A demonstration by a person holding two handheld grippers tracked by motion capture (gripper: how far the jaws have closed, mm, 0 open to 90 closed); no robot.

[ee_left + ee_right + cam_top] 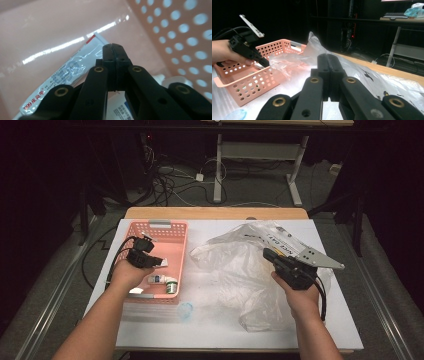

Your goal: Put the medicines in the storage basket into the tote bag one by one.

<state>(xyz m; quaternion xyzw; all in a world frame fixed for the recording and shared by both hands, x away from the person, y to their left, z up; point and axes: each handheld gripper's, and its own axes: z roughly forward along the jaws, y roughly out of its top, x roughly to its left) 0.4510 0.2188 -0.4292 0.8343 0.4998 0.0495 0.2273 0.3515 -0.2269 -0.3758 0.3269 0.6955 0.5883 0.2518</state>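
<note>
A pink perforated basket (176, 227) stands on the left of the white table. My left gripper (159, 262) reaches into it, and its jaws (112, 47) meet on the corner of the flat crimped end of a white ointment tube (72, 67) with red print that lies on the basket floor. A clear plastic bag (235, 270) is spread over the table's middle and right, puffed up. My right gripper (268, 254) is shut on a raised fold of the bag (294, 62), as the right gripper view (328, 57) shows. The left gripper (265, 63) is also seen there over the basket (249, 82).
A small white bottle with a green cap (171, 286) and a white packet (157, 279) lie at the basket's near end. A clear bluish round lid (185, 310) sits on the table in front of the basket. Cables and desk legs lie beyond the far edge.
</note>
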